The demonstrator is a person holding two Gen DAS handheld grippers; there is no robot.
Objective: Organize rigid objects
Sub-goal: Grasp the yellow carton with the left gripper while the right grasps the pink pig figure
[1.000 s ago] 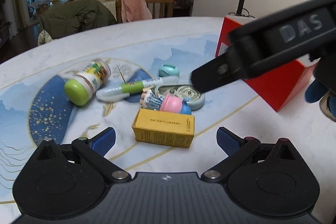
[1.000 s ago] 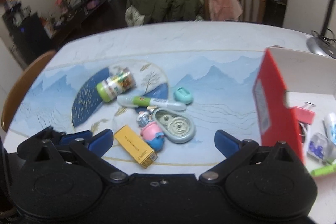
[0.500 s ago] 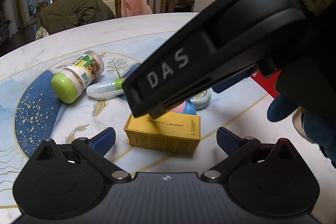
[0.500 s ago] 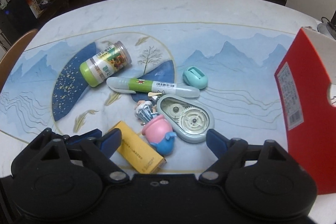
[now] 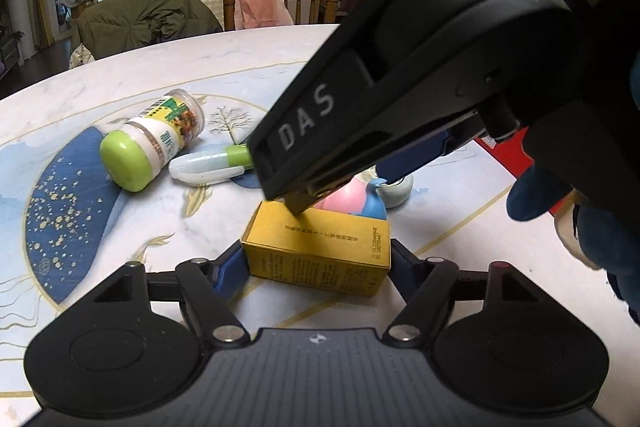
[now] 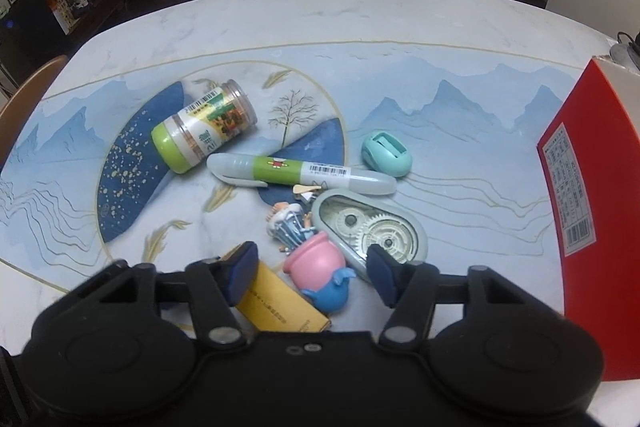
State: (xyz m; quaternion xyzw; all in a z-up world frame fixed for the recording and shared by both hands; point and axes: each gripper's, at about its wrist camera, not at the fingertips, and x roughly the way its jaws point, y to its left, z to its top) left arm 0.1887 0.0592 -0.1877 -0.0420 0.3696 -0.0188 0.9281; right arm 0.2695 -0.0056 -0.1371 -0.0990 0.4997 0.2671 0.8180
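Blue pads of the left hand-held gripper [image 5: 316,263] clamp the yellow box [image 5: 320,251] on the surface [image 6: 360,27]. Right hand-held gripper [image 6: 312,275], released, straddles the pink figurine [image 6: 316,263]. Only its view shows the red carton [image 6: 584,211] at 3 o'clock.
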